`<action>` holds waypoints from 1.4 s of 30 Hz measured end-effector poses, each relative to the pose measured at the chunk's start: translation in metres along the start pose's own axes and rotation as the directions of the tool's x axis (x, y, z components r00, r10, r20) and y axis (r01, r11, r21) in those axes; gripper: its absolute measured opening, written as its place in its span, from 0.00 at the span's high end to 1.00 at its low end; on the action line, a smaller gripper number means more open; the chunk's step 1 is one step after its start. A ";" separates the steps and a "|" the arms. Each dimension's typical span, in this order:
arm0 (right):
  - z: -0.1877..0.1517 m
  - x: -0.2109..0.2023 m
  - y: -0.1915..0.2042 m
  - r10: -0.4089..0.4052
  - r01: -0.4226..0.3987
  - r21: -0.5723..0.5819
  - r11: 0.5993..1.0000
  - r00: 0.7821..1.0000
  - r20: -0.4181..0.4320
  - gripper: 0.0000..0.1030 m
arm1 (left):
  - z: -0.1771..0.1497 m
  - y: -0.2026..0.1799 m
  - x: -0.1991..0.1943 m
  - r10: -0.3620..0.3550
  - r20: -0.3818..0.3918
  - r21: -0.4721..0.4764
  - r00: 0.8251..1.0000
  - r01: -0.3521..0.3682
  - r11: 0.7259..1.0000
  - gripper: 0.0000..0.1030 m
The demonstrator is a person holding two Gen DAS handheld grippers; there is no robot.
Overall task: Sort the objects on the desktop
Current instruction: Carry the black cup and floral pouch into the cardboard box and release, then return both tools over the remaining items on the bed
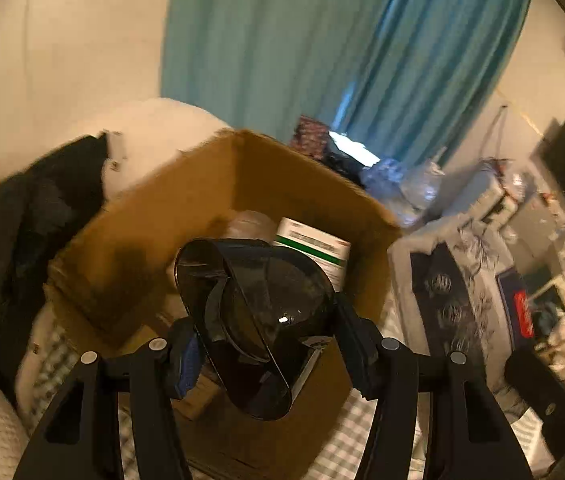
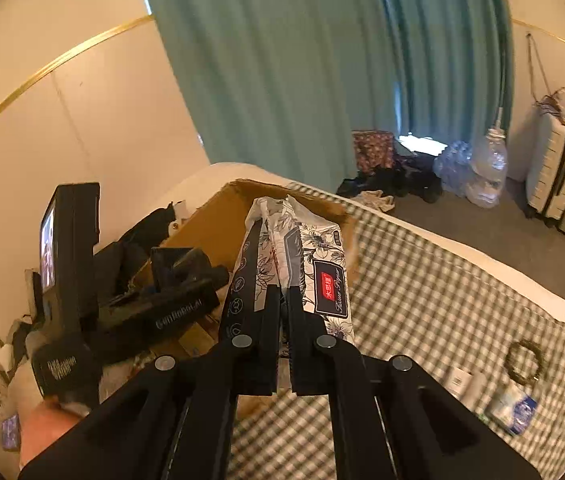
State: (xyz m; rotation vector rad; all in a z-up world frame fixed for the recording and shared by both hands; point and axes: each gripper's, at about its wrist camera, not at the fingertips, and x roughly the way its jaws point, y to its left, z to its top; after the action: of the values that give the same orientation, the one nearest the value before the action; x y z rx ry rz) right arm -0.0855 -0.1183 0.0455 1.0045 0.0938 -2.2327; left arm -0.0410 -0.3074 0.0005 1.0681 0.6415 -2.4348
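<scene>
With the left gripper [image 1: 266, 344] clamped on a dark glossy case [image 1: 256, 320] above the cardboard box [image 1: 154, 216] and the right gripper [image 2: 282, 300] pinching a tissue pack [image 2: 302, 256] just beside its rim, each should be lowered well inside before letting go

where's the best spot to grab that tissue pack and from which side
Pinch the tissue pack on the loose plastic wrapper seam along its top, coming from above and behind. The soft body is wide and squashy, while the thin seam flattens between the pads, as the right gripper grips it now, beside the cardboard box.
</scene>
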 end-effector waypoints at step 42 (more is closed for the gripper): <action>-0.215 -0.236 -0.322 -0.515 0.483 0.606 0.631 0.846 -0.139 0.11 | -0.195 -0.231 -0.046 -0.135 -0.252 0.626 0.958 0.267 0.733 0.00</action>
State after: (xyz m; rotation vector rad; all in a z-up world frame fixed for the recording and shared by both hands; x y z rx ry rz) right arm -0.0329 0.3291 -0.0072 1.3998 -0.4913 -2.8976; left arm -0.0218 -0.0031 -0.0250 1.5796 -0.1014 -2.8591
